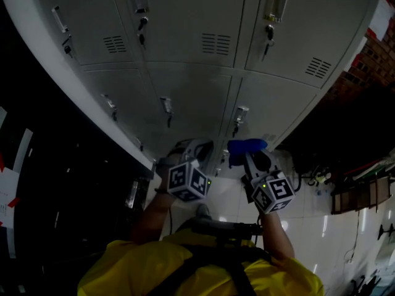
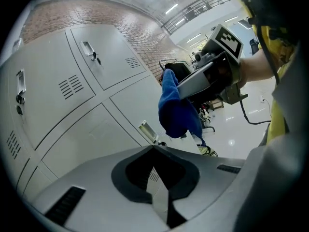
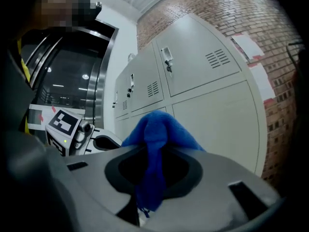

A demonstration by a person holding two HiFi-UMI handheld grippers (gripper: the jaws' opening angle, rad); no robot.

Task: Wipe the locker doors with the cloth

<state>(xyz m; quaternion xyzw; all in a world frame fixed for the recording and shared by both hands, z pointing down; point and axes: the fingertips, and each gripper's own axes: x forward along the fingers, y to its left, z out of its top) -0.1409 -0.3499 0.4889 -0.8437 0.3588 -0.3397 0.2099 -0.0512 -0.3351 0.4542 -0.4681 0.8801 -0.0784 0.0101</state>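
Note:
The grey locker doors (image 1: 185, 97) fill the upper head view, each with a latch and a vent. My right gripper (image 1: 252, 157) is shut on a blue cloth (image 1: 247, 145), held close to a lower locker door. In the right gripper view the cloth (image 3: 155, 144) bunches over the jaws and hangs down between them, just short of the door (image 3: 212, 115). My left gripper (image 1: 188, 153) hovers beside it to the left, shut with nothing in it. The left gripper view shows its closed jaws (image 2: 154, 149), the cloth (image 2: 176, 110) and the right gripper (image 2: 179, 88).
A brick wall (image 1: 376, 60) adjoins the lockers on the right. Dark glass panels (image 1: 55, 184) stand on the left. White glossy floor tiles (image 1: 327, 227) lie below. Keys hang in some locks (image 1: 269, 34). My yellow jacket (image 1: 142, 270) fills the bottom edge.

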